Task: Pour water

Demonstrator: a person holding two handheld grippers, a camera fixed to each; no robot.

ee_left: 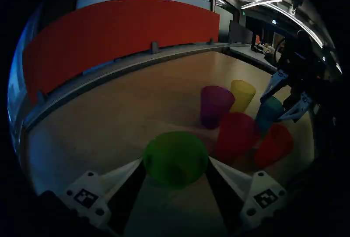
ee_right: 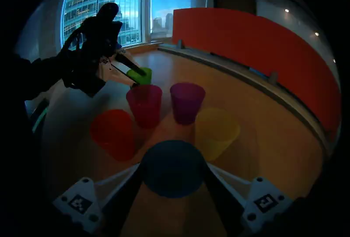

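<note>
My left gripper (ee_left: pixel 176 163) is shut on a green cup (ee_left: pixel 176 158), which it holds just above the wooden table (ee_left: pixel 122 110). Beyond it stand a purple cup (ee_left: pixel 215 105), a yellow cup (ee_left: pixel 242 94), a dark red cup (ee_left: pixel 236 136) and an orange-red cup (ee_left: pixel 273 145). My right gripper (ee_right: pixel 173 169) is shut on a teal cup (ee_right: pixel 173 167). From there I see the orange-red cup (ee_right: pixel 113 134), dark red cup (ee_right: pixel 145 104), purple cup (ee_right: pixel 187 102) and yellow cup (ee_right: pixel 215 132) close ahead. The left gripper (ee_right: pixel 131 72) holds the green cup (ee_right: pixel 141 76) farther back. No water is visible.
A red partition (ee_left: pixel 122 26) runs along the table's far edge on a grey rail (ee_left: pixel 131 64). Tall windows (ee_right: pixel 109 5) lie behind the person's dark sleeve (ee_right: pixel 48 72). The right gripper (ee_left: pixel 284 99) and teal cup (ee_left: pixel 269 112) stand at the cluster's right side.
</note>
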